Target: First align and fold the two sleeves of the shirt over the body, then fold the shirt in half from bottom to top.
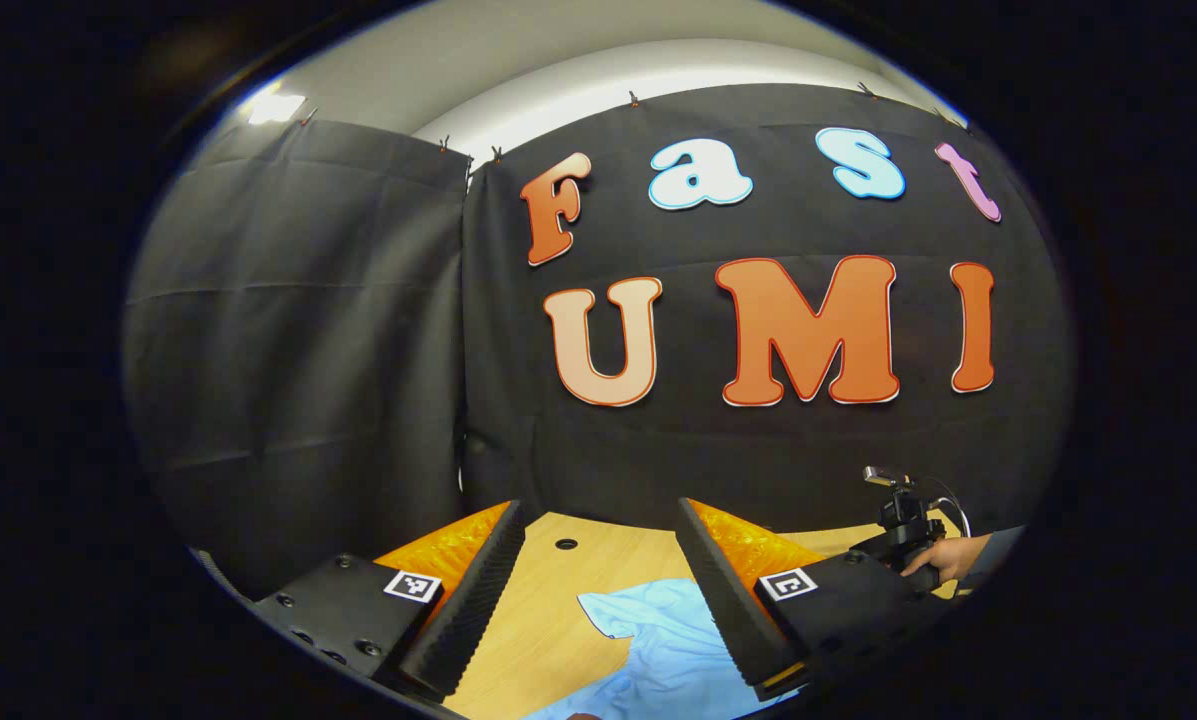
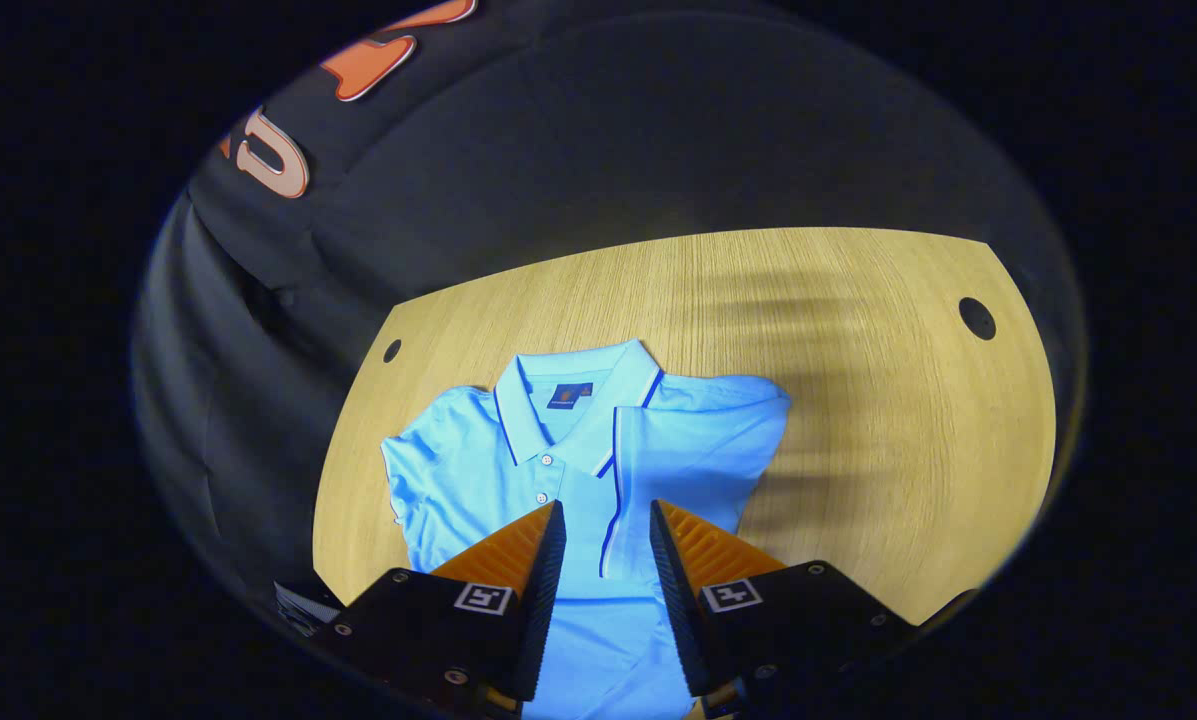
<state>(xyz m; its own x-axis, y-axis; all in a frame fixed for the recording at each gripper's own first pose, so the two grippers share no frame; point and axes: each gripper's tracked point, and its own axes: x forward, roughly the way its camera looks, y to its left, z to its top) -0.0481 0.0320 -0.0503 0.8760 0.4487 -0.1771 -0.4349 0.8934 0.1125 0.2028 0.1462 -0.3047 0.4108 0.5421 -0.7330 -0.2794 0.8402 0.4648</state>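
A light blue polo shirt (image 2: 478,470) lies flat on the wooden table (image 2: 858,400), collar (image 2: 573,390) towards the far wall. In the right gripper view its right-hand sleeve (image 2: 678,450) is folded over the body, the trimmed cuff running down the middle. The other sleeve (image 2: 398,475) sticks out to the left. My right gripper (image 2: 606,508) hovers open over the shirt's lower middle, holding nothing. My left gripper (image 1: 600,508) is open and faces the wall, with a part of the shirt (image 1: 658,640) on the table below its fingers. The right gripper (image 1: 903,530), held by a hand (image 1: 943,555), appears at the right there.
Black cloth walls close off the table at the back and left. The tabletop has round cable holes (image 2: 977,318) (image 2: 391,351) near its far corners. Bare wood (image 2: 908,480) lies to the right of the shirt.
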